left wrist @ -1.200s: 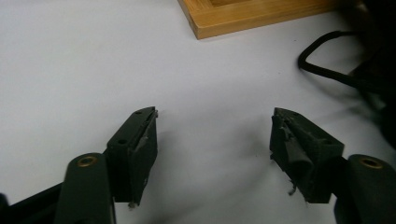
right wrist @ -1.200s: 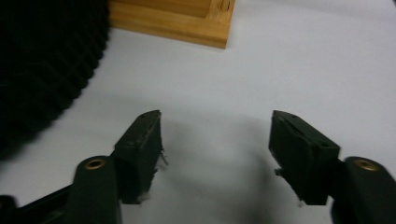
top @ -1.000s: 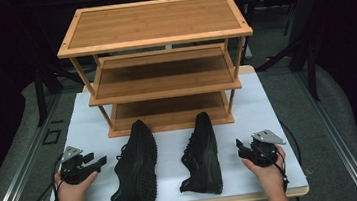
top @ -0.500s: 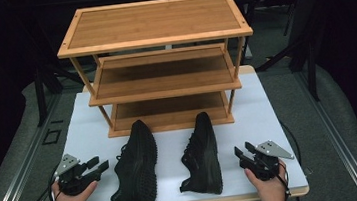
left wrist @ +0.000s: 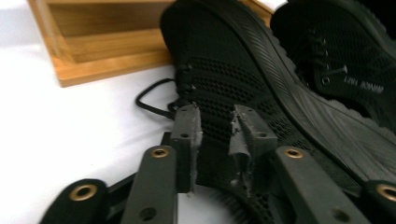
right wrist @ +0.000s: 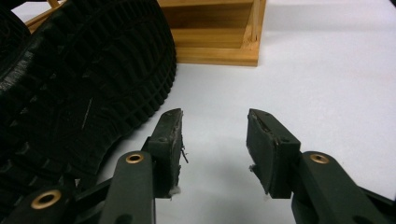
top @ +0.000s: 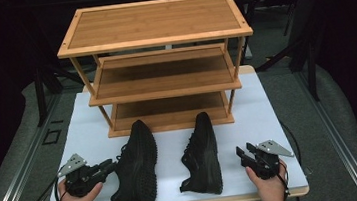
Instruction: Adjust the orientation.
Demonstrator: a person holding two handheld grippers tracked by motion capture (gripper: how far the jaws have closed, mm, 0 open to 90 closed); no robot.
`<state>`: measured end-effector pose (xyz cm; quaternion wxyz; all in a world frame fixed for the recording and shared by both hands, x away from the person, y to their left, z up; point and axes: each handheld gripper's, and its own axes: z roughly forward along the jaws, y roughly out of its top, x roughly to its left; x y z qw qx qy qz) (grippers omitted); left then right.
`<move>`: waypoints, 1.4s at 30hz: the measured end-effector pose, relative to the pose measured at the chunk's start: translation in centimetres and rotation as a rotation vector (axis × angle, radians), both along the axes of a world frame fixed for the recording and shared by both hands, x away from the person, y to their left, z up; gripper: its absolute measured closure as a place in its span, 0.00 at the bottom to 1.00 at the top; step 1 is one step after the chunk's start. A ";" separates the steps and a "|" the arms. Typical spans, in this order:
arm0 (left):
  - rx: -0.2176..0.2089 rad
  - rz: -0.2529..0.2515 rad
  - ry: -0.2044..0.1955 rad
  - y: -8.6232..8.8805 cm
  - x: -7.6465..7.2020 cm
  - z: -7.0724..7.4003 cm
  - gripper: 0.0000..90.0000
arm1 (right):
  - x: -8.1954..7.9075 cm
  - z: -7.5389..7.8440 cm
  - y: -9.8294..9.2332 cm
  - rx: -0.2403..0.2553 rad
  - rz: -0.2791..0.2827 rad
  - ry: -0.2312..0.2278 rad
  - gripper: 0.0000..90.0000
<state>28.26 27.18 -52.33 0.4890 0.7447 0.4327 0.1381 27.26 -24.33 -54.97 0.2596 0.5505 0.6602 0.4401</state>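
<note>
Black mesh shoe [left wrist: 224,88], ribbed sole, between closing left gripper [left wrist: 215,122] jaws; contact unclear. Right gripper [right wrist: 214,125] released, closing, nothing between. Bamboo rack [top: 161,72] cropped.

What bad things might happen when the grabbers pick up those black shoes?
The left gripper is closing on thin mesh at the left shoe, so it may slip out. That shoe's loose lace might snag. The right shoe lies on its side, so the right gripper could push it away.

black hand-held gripper [top: 112,164], brass rivets (grey top plate)
</note>
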 end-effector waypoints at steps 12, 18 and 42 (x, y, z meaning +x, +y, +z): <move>0.050 -0.065 0.056 -2.2 0.3 -0.6 0.93 | 0.3 -0.4 0.1 0.013 0.004 0.018 0.60; 0.039 -0.083 0.060 -2.6 0.3 -0.8 0.97 | 0.3 -0.4 0.0 0.036 0.000 0.007 0.60; 0.114 -0.205 -0.062 -8.8 0.0 3.2 0.94 | 0.2 -0.4 -0.3 0.086 -0.021 0.018 0.59</move>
